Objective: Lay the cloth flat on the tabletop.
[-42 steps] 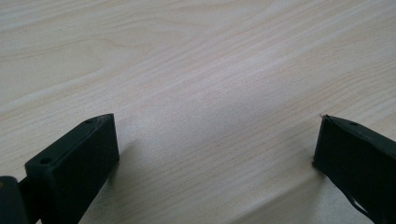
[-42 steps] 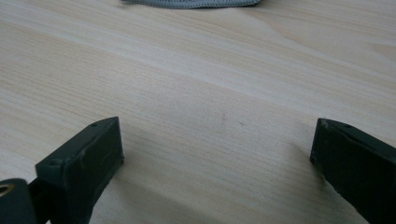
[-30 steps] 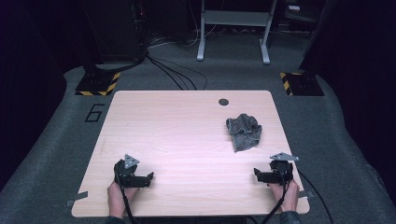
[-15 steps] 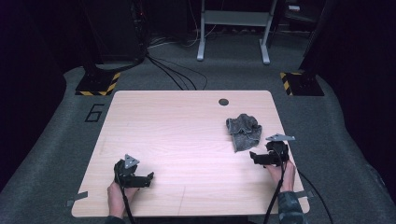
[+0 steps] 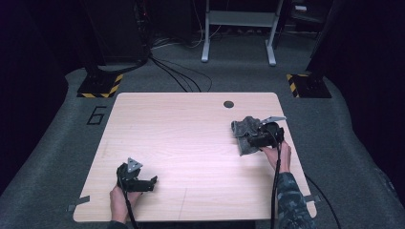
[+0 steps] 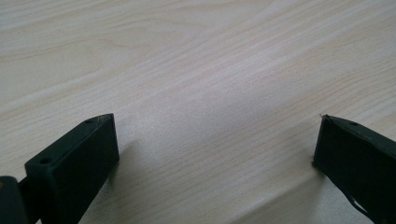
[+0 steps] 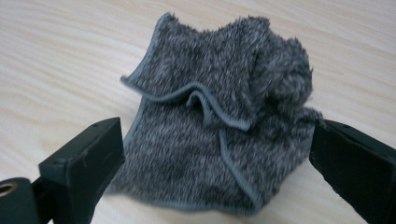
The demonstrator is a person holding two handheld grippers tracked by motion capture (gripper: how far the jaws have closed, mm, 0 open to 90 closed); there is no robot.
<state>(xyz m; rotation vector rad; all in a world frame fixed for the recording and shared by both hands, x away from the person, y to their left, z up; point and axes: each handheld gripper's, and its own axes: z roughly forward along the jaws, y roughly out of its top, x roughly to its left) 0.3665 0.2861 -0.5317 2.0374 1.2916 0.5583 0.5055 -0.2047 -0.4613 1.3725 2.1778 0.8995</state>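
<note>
A crumpled grey fluffy cloth (image 5: 244,134) lies on the right side of the light wooden table (image 5: 191,143). In the right gripper view the cloth (image 7: 219,140) bunches up between the two black jaws, which stand wide apart on either side of it. My right gripper (image 5: 251,141) is open and sits right at the cloth's near edge. My left gripper (image 5: 152,183) rests low at the table's front left, open, and its own view (image 6: 217,154) has bare wood between its jaws.
A small dark round hole (image 5: 229,104) marks the table near its far edge. Beyond the table are a grey carpet, black cables (image 5: 176,76), a white metal frame (image 5: 239,28) and yellow-black striped bases (image 5: 100,86).
My right gripper has moved forward and to the left from the front right corner up to the cloth. The left gripper has stayed in place.
</note>
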